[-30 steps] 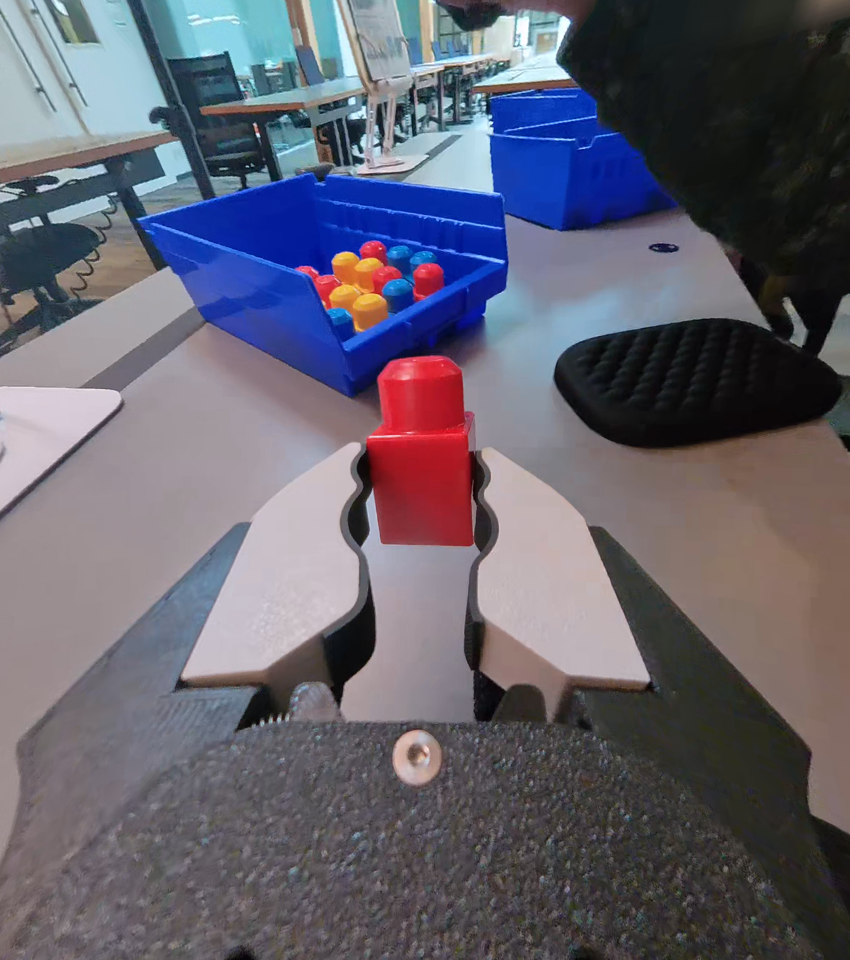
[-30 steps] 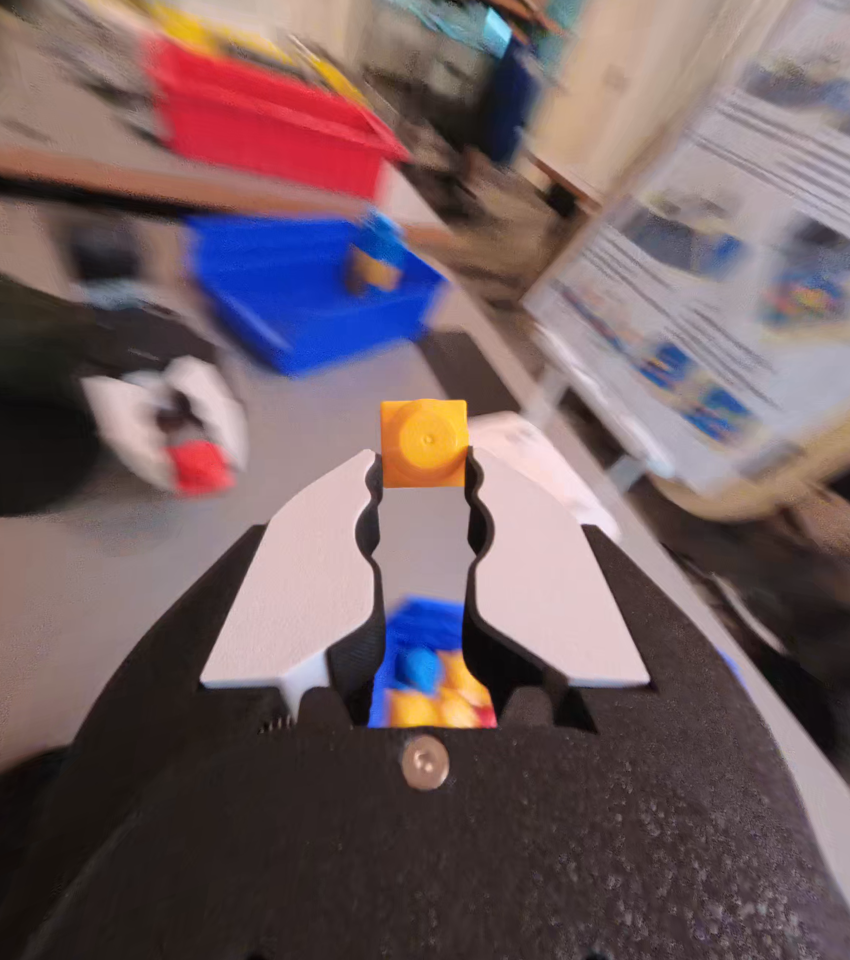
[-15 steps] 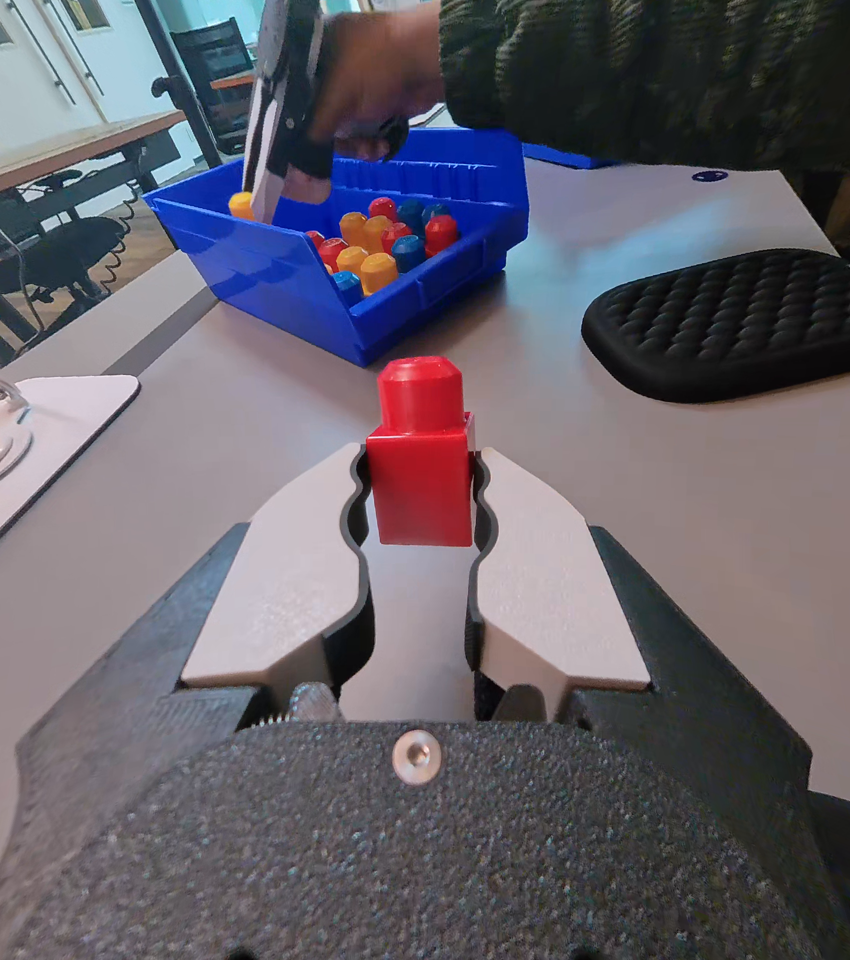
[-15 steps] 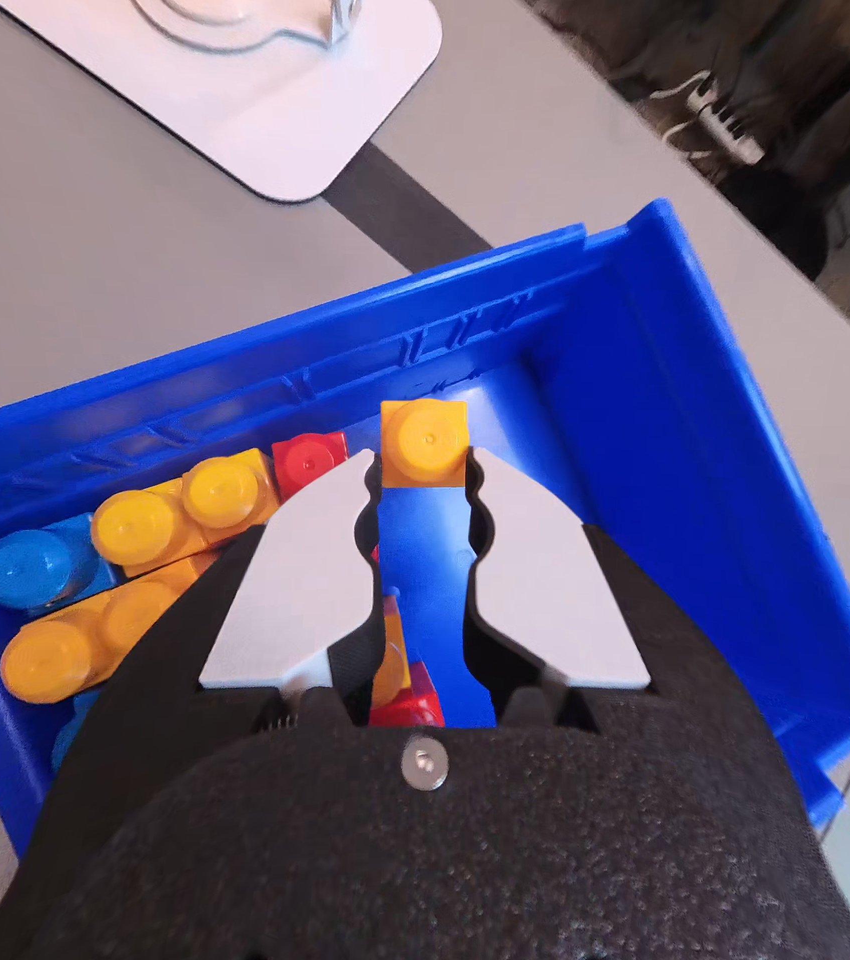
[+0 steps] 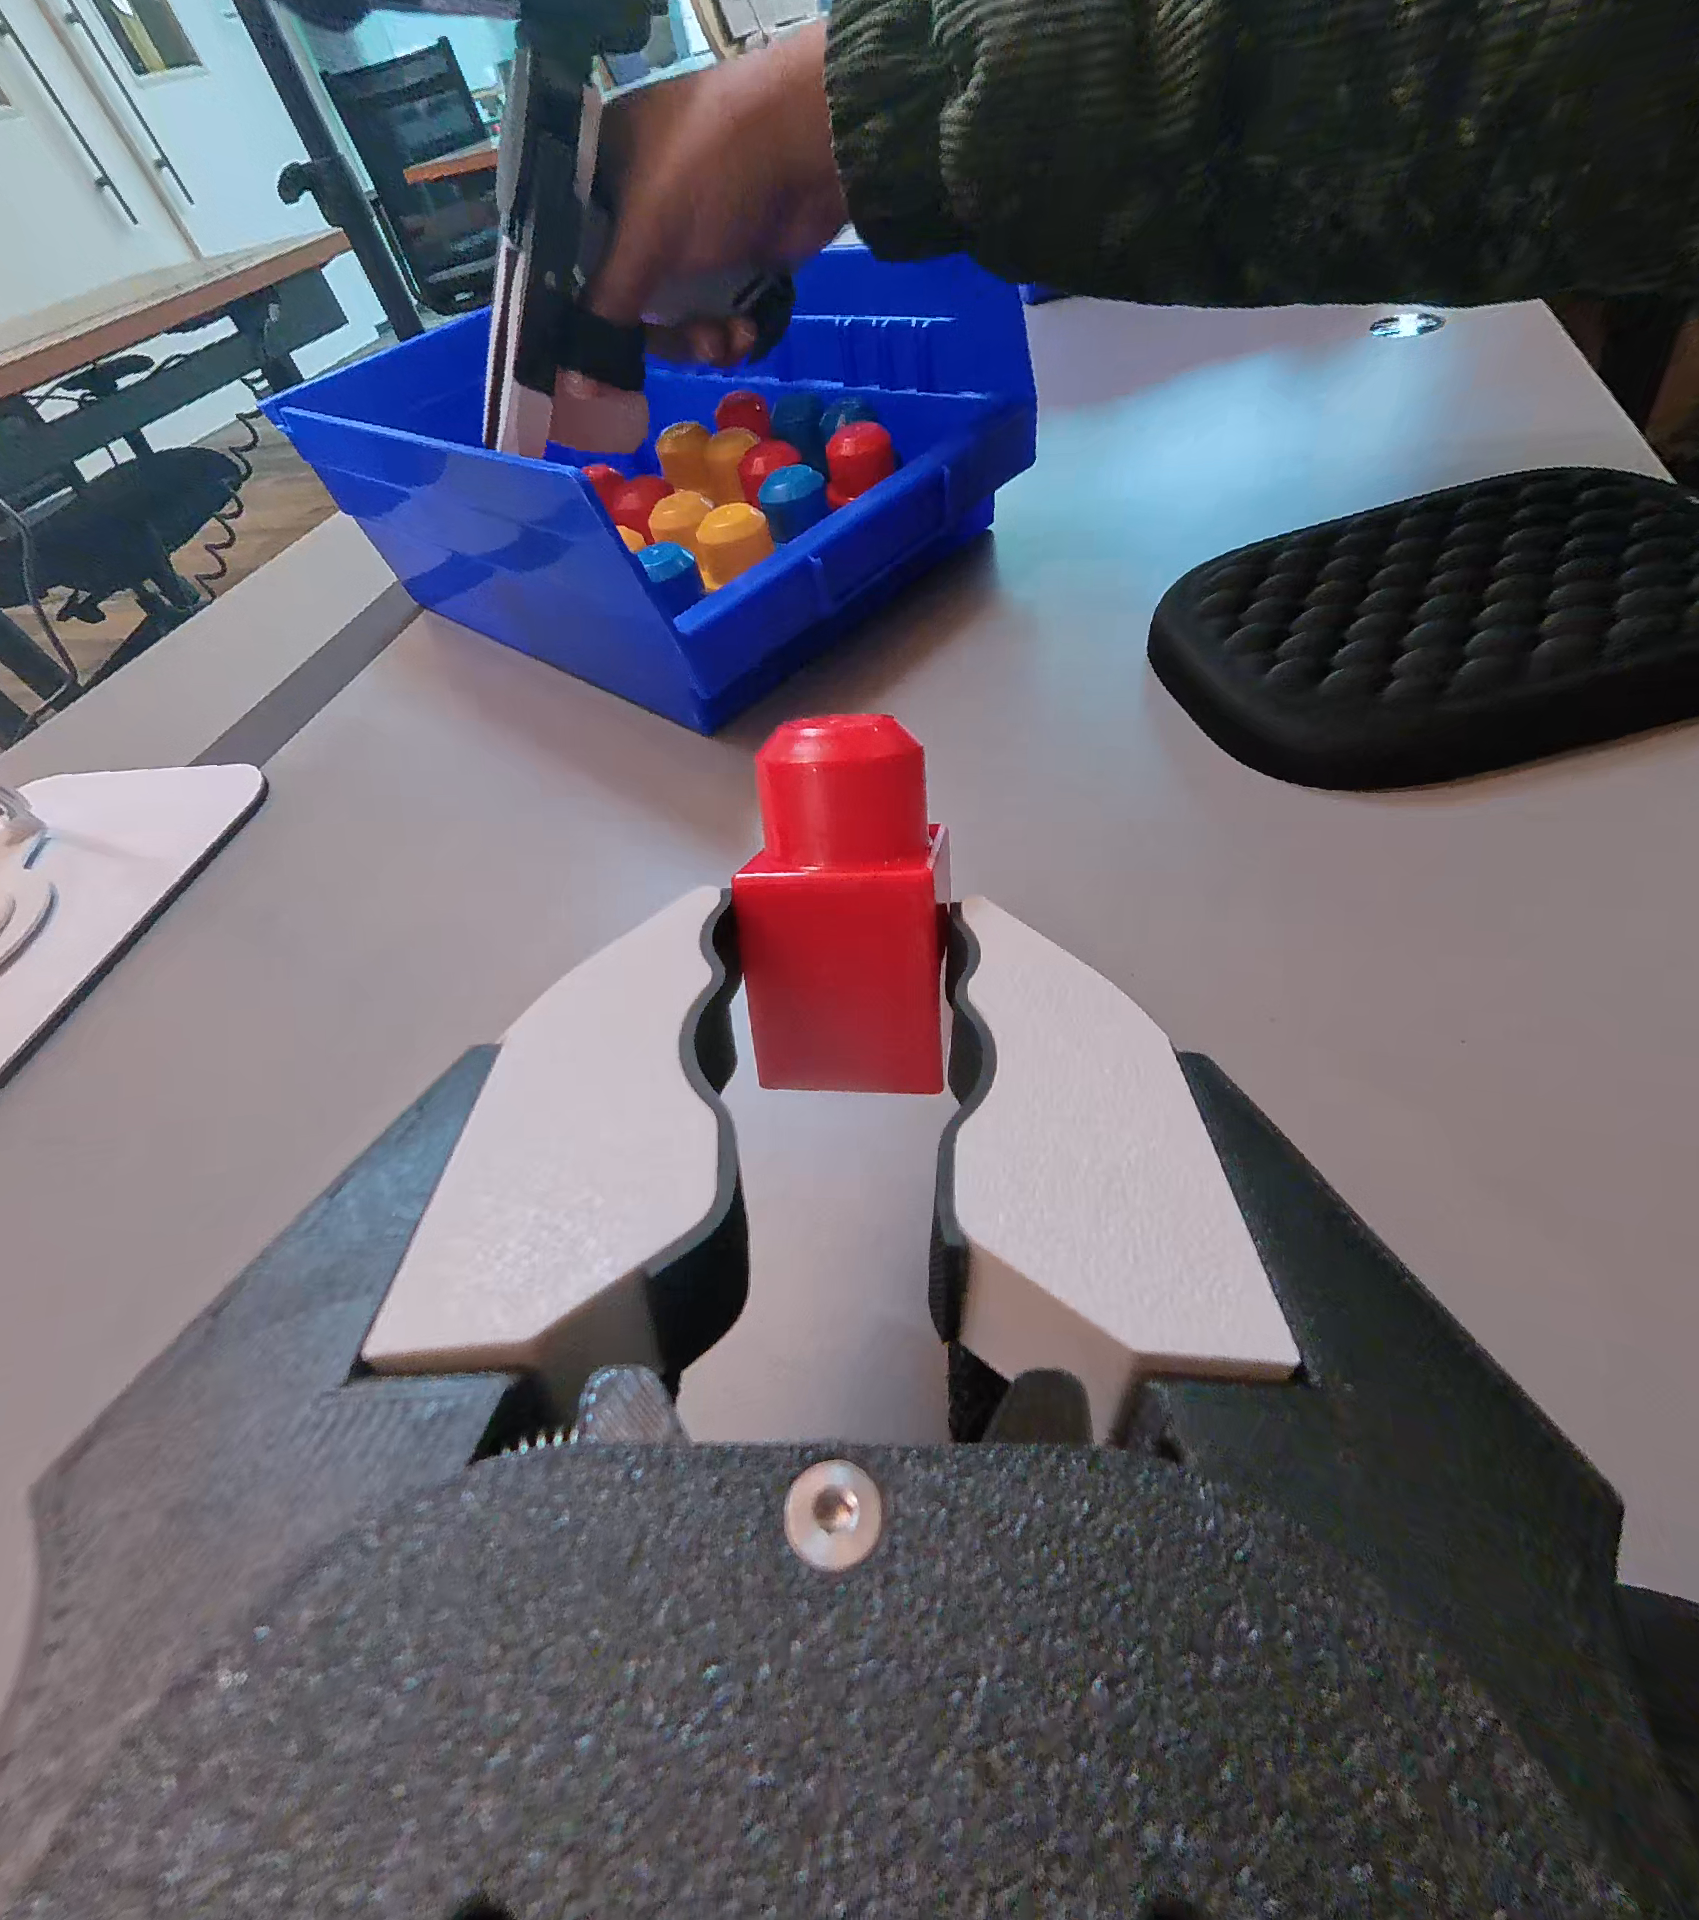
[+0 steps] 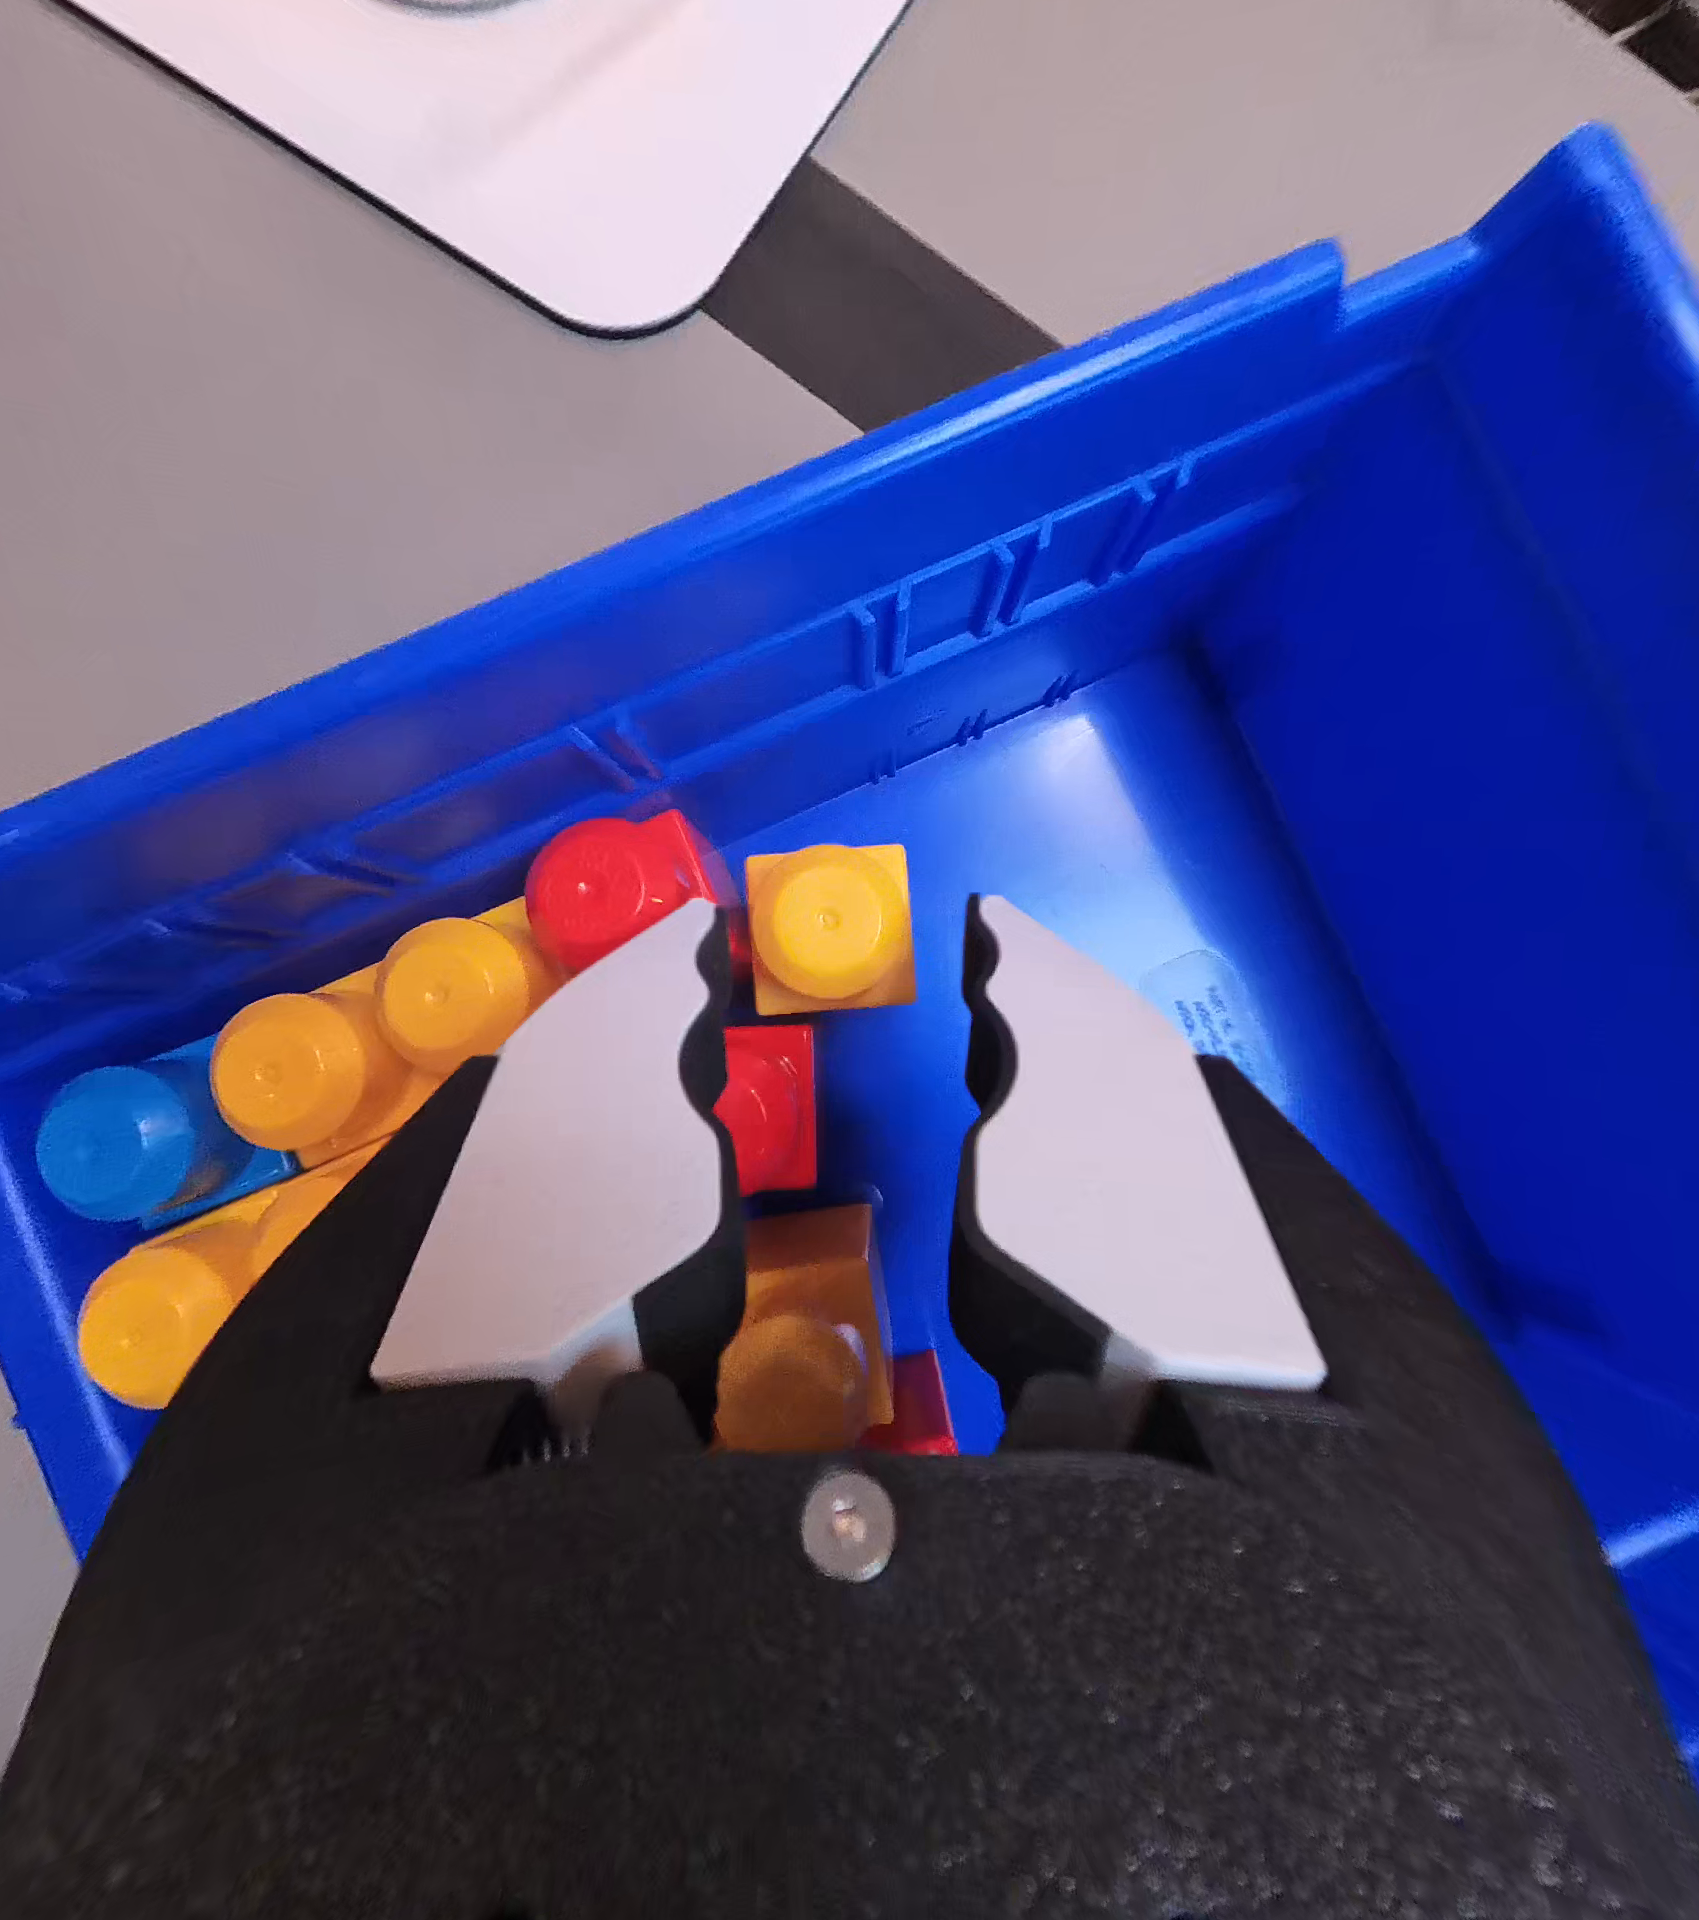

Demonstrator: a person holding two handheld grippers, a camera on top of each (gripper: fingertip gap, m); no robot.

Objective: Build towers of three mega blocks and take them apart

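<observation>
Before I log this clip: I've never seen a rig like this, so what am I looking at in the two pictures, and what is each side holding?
There is no robot. A person holds a hand-held gripper in each hand, and each picture comes from a camera on one gripper, looking forward along its fingers.

In the left wrist view, the left gripper has its jaws shut on a red block, held stud-up above the grey table. Ahead stands a blue bin of red, yellow and blue blocks, with a black padded rest to the right and a white base plate to the left. The person's hand reaches the other gripper into the bin.

The right wrist view looks down into that bin. The right gripper has its jaws open, with a gap beside the yellow block between them, so it grips nothing.
</observation>
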